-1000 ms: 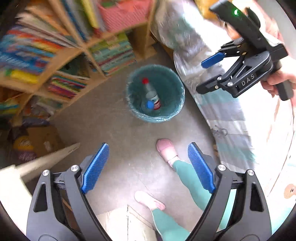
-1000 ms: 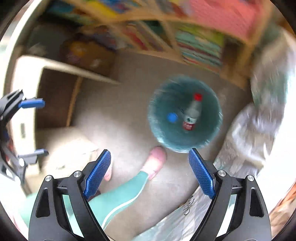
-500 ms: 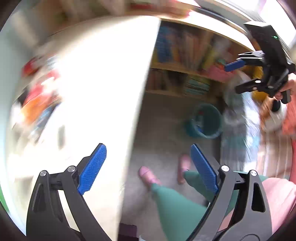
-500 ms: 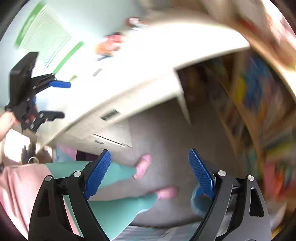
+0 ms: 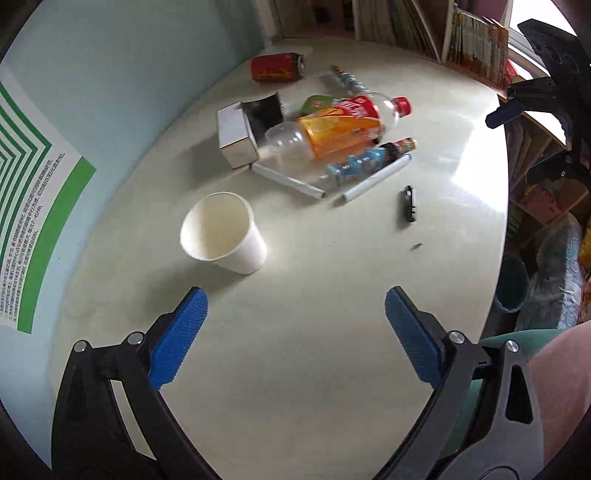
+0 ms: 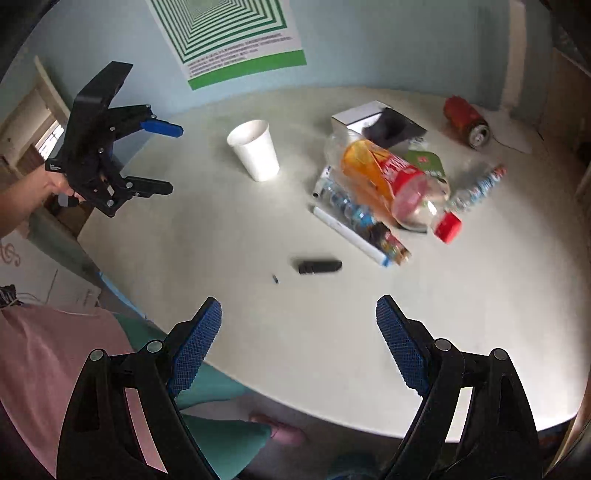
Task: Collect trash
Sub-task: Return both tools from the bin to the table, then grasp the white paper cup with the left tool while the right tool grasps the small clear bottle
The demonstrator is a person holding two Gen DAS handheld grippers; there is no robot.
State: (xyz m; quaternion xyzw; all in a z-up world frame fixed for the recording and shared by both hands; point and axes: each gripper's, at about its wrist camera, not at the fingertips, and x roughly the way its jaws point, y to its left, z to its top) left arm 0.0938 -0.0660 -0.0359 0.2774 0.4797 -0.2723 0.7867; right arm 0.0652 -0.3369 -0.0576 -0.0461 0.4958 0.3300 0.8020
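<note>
Trash lies on a pale round table point(image 5: 314, 350): a white paper cup point(image 5: 225, 232), a big orange-labelled bottle point(image 5: 340, 129) with a red cap, a red can point(image 5: 277, 67) on its side, an open white box point(image 5: 236, 136), a small blue-labelled bottle point(image 5: 369, 162) and two white tubes. My left gripper point(image 5: 295, 310) hovers over the near table, its jaws opening, nothing between them. It also shows at the left as the left gripper point(image 6: 173, 158). My right gripper point(image 6: 299, 314) hangs open and empty near the table's front edge, short of a small black object point(image 6: 319, 266).
A teal bin point(image 5: 511, 284) stands on the floor past the table's right edge. Bookshelves point(image 5: 476, 37) line the far side. A green-striped poster point(image 6: 229, 33) hangs on the blue wall. The person's legs and a pink shoe point(image 6: 280, 432) are below the table edge.
Both grippers have swung up from over the floor and the teal bin to above the table. The table's trash has come into both views. The left jaws stand a little wider.
</note>
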